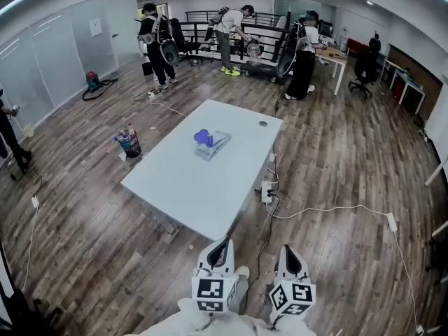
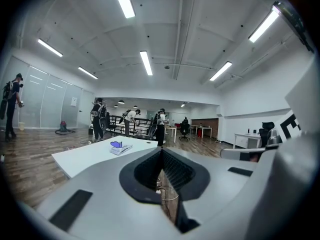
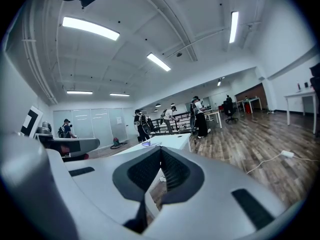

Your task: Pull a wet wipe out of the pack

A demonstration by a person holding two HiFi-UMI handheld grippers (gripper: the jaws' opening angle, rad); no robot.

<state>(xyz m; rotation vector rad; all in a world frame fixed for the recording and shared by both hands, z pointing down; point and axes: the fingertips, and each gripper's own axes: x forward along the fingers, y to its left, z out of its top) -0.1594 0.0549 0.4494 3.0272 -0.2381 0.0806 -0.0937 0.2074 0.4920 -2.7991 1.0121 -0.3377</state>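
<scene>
While the wet wipe pack [image 1: 211, 144] lies on the white table [image 1: 183, 187] at the middle of the head view, both tools sit low in the frame, well apart from it; the left gripper [image 1: 224, 242] has its jaws together on nothing; the right gripper [image 1: 288, 248] likewise.

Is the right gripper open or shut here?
Shut: the right gripper shows its jaws meeting at the tips, nothing between them.

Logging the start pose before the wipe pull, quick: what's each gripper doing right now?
Left gripper: closed, nothing between its jaws.
Right gripper: closed, holding nothing.
</scene>
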